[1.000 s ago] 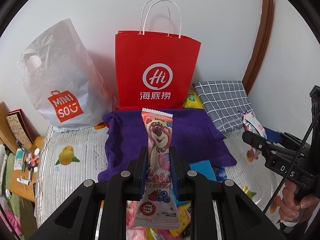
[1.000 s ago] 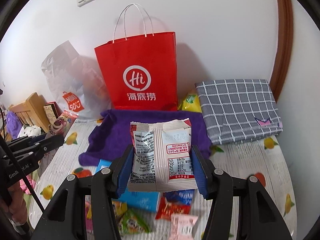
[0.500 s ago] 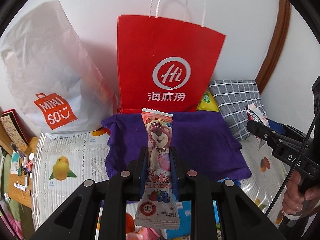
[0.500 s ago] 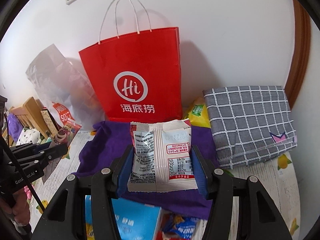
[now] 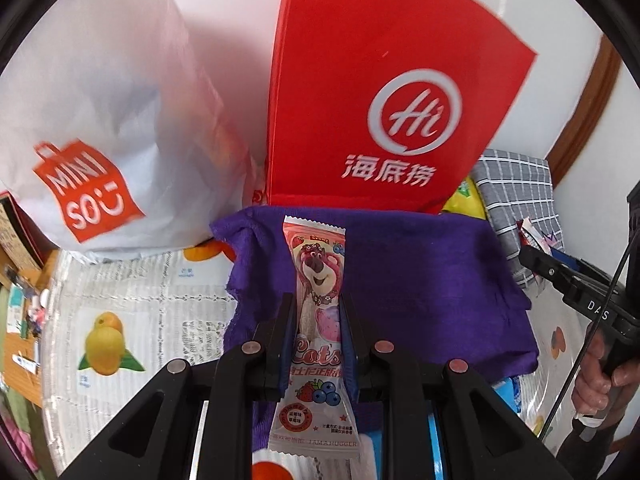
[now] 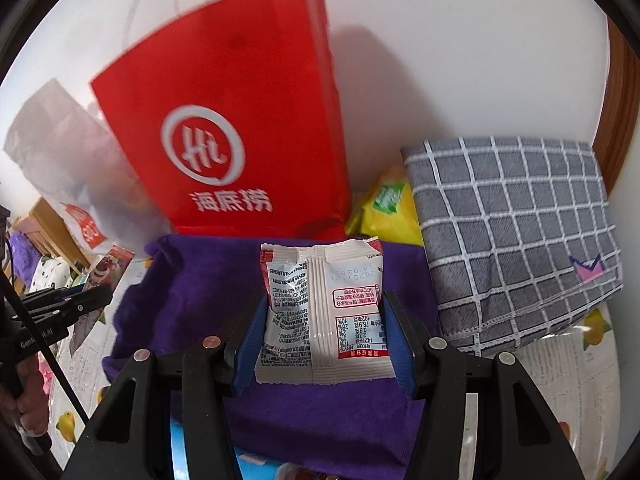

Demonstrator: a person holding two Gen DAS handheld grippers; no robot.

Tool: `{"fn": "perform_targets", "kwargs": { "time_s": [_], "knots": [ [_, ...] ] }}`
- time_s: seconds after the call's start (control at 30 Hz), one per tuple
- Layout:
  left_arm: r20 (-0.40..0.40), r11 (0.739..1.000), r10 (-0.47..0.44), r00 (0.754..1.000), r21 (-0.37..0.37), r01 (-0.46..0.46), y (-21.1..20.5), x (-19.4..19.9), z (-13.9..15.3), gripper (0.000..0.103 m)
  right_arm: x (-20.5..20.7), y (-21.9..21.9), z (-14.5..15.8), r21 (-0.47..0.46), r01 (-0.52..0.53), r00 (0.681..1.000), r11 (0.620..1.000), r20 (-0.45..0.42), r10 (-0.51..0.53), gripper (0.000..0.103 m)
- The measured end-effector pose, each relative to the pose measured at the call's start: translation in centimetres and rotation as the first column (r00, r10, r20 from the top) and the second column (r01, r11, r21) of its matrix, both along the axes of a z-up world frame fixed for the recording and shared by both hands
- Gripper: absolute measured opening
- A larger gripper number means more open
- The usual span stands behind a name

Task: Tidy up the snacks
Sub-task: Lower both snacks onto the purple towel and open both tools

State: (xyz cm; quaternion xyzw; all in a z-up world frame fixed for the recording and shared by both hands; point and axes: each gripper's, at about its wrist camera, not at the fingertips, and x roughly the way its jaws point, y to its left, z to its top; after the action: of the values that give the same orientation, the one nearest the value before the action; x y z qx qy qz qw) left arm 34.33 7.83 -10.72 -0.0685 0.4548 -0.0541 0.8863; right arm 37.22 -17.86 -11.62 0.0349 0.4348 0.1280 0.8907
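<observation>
My left gripper (image 5: 317, 312) is shut on a long pink bear snack bar (image 5: 318, 280), held upright above the purple cloth (image 5: 420, 272). My right gripper (image 6: 322, 312) is shut on a white snack packet (image 6: 324, 312) with red label print, also over the purple cloth (image 6: 192, 292). A red paper bag (image 5: 384, 92) with a white "Hi" logo stands against the wall just behind the cloth; it also shows in the right wrist view (image 6: 232, 132). The right gripper (image 5: 576, 280) shows at the right edge of the left wrist view, and the left gripper (image 6: 60, 304) at the left edge of the right wrist view.
A white Miniso plastic bag (image 5: 100, 120) stands left of the red bag. A grey checked cushion (image 6: 516, 232) lies at the right, with a yellow snack bag (image 6: 388, 208) beside it. A fruit-print sheet (image 5: 132, 312) covers the surface. Blue packets (image 5: 508, 392) lie near the cloth's front edge.
Both grippers have moved forward toward the red bag and purple cloth, each keeping its snack. The bags now loom larger and the loose snacks have dropped below view.
</observation>
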Motion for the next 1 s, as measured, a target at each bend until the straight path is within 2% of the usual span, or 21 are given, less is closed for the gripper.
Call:
{"fn": "perform_targets", "kwargs": {
  "time_s": [0.2, 0.3, 0.57, 1.0],
  "knots": [
    [-0.045, 1.000, -0.004, 0.999, -0.028, 0.003, 0.1, 2.3, -2.1, 0.020, 1.1, -0.7, -2.1, -0.019, -0.007, 0.999, 1.000, -0.047, 0.007, 0.055],
    [-0.060, 1.000, 0.002, 0.998, -0.003, -0.002, -0.2, 3.0, -2.7, 0.020, 1.6, -0.7, -3.4, -0.019, -0.028, 0.996, 0.999, -0.090, 0.026, 0.055],
    [-0.097, 1.000, 0.009, 0.995, 0.019, -0.007, -0.3, 4.2, -4.0, 0.020, 2.2, -0.3, -5.9, -0.041, -0.032, 0.990, 0.999, -0.136, 0.026, 0.055],
    [-0.142, 0.999, 0.018, 0.990, 0.034, -0.014, -0.7, 5.9, -6.3, 0.020, 2.7, 0.9, -8.5, -0.064, -0.029, 0.985, 0.998, -0.170, 0.018, 0.057]
  ]
}}
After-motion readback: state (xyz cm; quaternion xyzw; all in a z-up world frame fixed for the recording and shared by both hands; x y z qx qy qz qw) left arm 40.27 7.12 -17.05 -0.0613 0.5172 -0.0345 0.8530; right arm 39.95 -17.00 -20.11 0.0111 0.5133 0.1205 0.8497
